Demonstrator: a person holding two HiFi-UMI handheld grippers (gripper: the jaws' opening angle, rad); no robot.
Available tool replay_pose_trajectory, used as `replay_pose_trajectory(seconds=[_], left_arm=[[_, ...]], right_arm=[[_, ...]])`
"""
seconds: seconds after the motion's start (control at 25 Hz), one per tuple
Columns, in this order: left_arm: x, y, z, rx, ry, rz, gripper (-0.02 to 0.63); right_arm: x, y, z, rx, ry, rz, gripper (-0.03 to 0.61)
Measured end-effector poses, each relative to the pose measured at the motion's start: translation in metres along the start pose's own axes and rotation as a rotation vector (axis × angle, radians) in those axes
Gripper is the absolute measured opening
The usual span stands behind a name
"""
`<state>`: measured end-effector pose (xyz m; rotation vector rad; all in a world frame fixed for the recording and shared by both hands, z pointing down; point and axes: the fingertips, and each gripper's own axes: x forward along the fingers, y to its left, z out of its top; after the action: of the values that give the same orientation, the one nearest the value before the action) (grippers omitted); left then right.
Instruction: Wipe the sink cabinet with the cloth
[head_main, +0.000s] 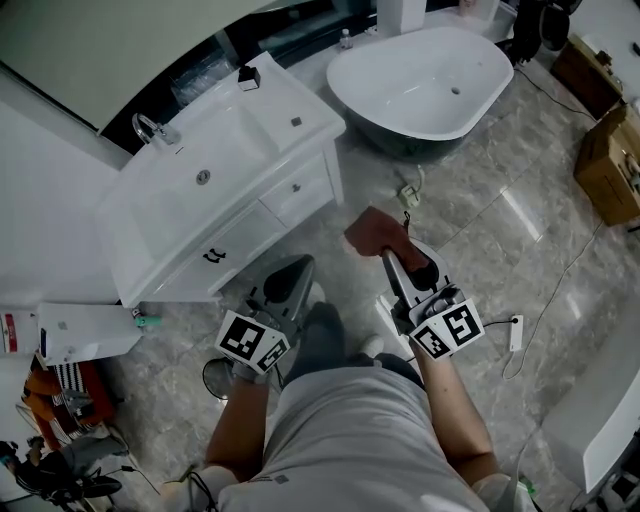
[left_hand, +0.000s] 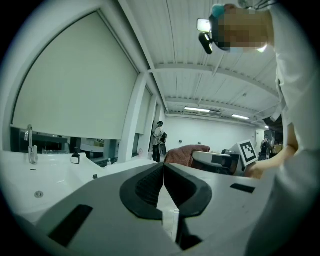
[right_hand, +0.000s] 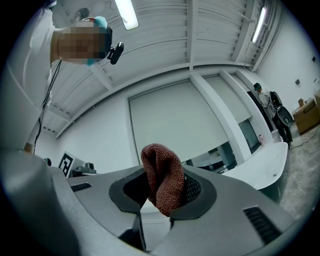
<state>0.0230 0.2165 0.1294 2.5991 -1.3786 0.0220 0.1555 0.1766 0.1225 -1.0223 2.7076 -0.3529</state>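
The white sink cabinet (head_main: 235, 225) stands at the left, with a basin (head_main: 205, 160) on top, a chrome tap (head_main: 150, 128) and drawers facing me. A reddish-brown cloth (head_main: 374, 232) is clamped in my right gripper (head_main: 392, 250), held over the floor to the right of the cabinet. In the right gripper view the cloth (right_hand: 162, 177) sticks up, folded, between the jaws. My left gripper (head_main: 290, 280) is shut and holds nothing, just below the cabinet's front. Its jaws meet in the left gripper view (left_hand: 163, 167), where the cloth (left_hand: 185, 154) shows beyond them.
A white freestanding bathtub (head_main: 425, 75) stands behind, to the right of the cabinet. Cardboard boxes (head_main: 612, 160) sit at the right edge. A white box (head_main: 85, 330) lies on the floor at the left. A white plug and cable (head_main: 515, 332) trail over the marble floor.
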Motion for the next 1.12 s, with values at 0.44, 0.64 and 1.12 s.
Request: replay_pose_trajectory(seconds=[0.44,0.64,1.12], left_arm=[[0.032,0.108,0.009,-0.029,0.02,-0.04,0.012],[0.045,0.16,0.014,-0.033,0.036,-0.082,0.012],[0.071,0.239,0.0,-0.046,0.12,-0.201,0.012]], right_arm=[[0.107,-0.024,-0.029,0.0,0.046,-0.054,0.104],[0.16,-0.031,-0.04,-0.001,0.051,-0.095,0.104],[0.211,-0.066,-0.078,0.048,0.061,-0.281,0.104]])
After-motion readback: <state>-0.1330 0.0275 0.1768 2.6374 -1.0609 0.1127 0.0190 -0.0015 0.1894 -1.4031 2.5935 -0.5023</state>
